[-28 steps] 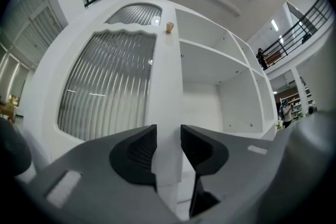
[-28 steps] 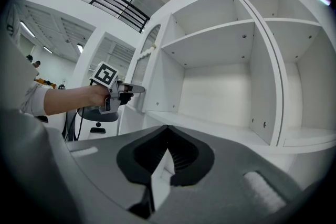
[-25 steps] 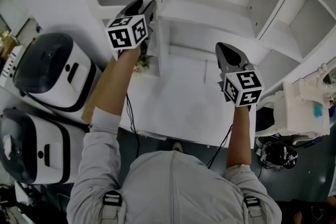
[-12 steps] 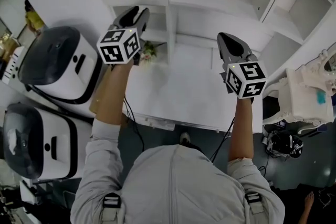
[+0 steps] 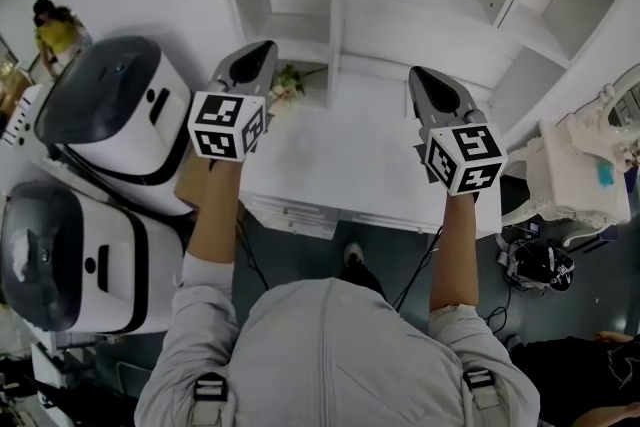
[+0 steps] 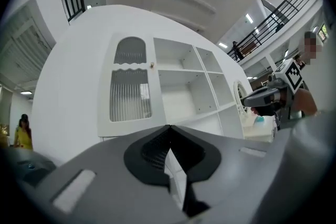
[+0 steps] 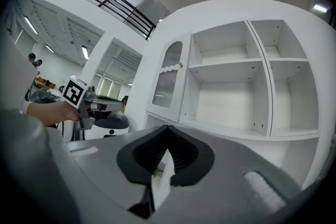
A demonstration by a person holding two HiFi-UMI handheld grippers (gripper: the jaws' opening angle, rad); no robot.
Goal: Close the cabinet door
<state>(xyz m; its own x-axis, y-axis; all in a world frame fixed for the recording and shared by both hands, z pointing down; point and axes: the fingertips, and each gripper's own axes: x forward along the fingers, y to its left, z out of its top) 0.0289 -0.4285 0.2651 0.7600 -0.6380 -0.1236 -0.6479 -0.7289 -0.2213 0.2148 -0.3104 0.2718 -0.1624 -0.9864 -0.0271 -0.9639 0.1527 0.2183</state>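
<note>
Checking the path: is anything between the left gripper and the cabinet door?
Nothing visible. Beyond the left gripper, jaws together and empty, only open air leads to the cabinet door, which already looks shut.

White cabinet door [image 6: 130, 86], arched ribbed glass, shut.

We log the grey right gripper [image 7: 167, 128] at six o'clock, jaws met at the tips with nothing between them. From there, we see:
- the white cabinet door [image 7: 167, 80] with its arched ribbed pane at twelve;
- the open white shelves [image 7: 236, 92] at two;
- the left gripper [image 7: 107, 105] at ten, carried by a hand [image 7: 50, 112].
</note>
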